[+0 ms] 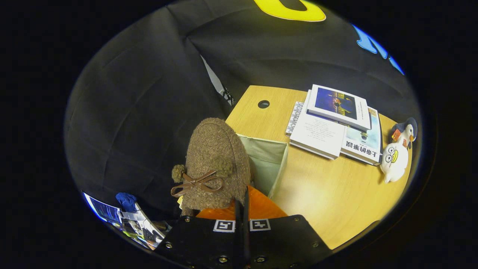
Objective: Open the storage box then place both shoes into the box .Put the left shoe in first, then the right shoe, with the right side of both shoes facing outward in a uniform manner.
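The gripper [242, 209] has its two fingers pressed close together, with only a thin line between them. They pinch the back edge of a fuzzy brown shoe with a small brown bow [216, 164]. The shoe stands up on end in front of the fingers, with its round toe pointing away from them. A fluffy ball sits on the shoe just beside the bow.

Behind the shoe is a pale green cloth storage box [269, 160]. The box is open, and its soft inside walls show. An orange flap [261, 207] lies at the near side of the box, right by the fingers. The shoe is over the near edge of the box, but I cannot tell if it touches the box.

The box stands on a light wooden table [328, 194] with a round hole in it. Further along the table is a stack of books [336, 125]. Next to the books lies a white toy duck [395, 158].
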The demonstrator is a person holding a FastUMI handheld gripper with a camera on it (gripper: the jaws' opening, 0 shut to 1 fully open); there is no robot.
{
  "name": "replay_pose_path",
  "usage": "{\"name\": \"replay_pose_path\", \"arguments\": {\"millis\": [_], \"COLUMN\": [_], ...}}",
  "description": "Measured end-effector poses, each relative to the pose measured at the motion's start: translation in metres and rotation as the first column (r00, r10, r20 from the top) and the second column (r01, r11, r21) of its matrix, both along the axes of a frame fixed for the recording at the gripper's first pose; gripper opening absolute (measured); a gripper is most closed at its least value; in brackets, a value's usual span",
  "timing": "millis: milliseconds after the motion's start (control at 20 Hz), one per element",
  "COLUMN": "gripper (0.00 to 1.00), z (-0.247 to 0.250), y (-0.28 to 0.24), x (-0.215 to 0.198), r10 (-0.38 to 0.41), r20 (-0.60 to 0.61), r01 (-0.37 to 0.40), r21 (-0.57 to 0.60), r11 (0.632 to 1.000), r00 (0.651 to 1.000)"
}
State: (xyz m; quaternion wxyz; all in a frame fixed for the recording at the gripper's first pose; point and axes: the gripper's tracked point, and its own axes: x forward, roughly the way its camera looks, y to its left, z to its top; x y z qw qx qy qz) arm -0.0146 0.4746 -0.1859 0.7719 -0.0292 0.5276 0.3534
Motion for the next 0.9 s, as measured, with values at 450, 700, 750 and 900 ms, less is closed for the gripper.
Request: {"name": "replay_pose_path", "arguments": {"millis": [450,700,750,900], "gripper": [0.0,0.2,0.33,0.82], "z": [-0.031,-0.031,-0.036,-0.026], "y": [0.025,0.035,0.035,0.021], "x": [-0.001,-0.009,-0.006,0.01], "r10": [0.044,0.044,0.04,0.015], "r20": [0.0,-0.015,-0.007,0.074], "r01": [-0.043,-0.045,-0.04,-0.012], "r21": [-0.09,-0.061,-0.053,-0.046], "r11": [0.995,0.997,0.998,0.999], "r00": [0.999,0.999,0.999,0.997]}}
